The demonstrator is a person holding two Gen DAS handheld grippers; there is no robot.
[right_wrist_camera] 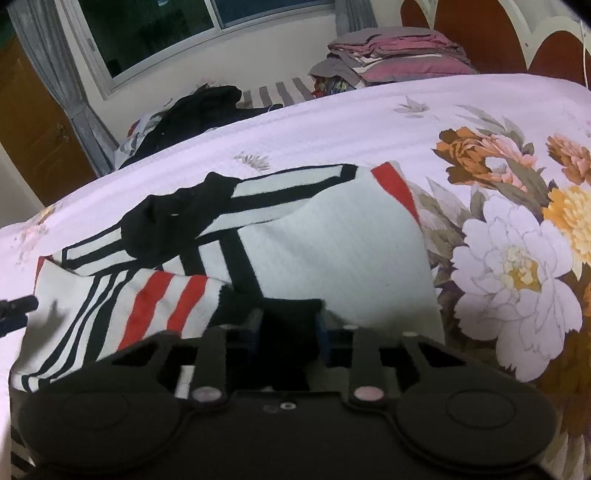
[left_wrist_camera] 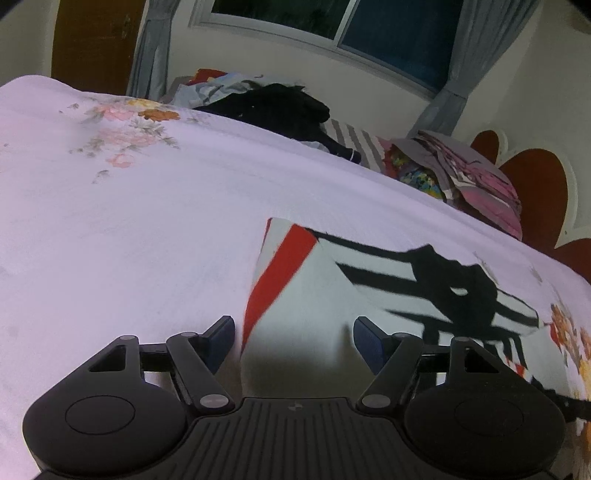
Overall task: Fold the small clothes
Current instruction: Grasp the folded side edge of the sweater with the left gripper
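Note:
A small white garment (left_wrist_camera: 325, 280) with black stripes and red bands lies on the bed; it also shows in the right wrist view (right_wrist_camera: 314, 251). A black collar part (right_wrist_camera: 173, 221) is bunched at its far side. My left gripper (left_wrist_camera: 293, 339) is open, its blue pads on either side of the garment's near white edge. My right gripper (right_wrist_camera: 290, 325) is shut on a black edge of the garment (right_wrist_camera: 288, 314), with a striped sleeve (right_wrist_camera: 147, 306) folded just left of it. The tip of the left gripper (right_wrist_camera: 18, 308) shows at the far left.
The bed has a pale lilac floral sheet (left_wrist_camera: 129, 221). A black clothes heap (left_wrist_camera: 280, 107) and a stack of folded pink and grey clothes (right_wrist_camera: 399, 51) lie at the bed's far side. A window (left_wrist_camera: 369, 33), curtains and a red headboard (left_wrist_camera: 532, 184) are behind.

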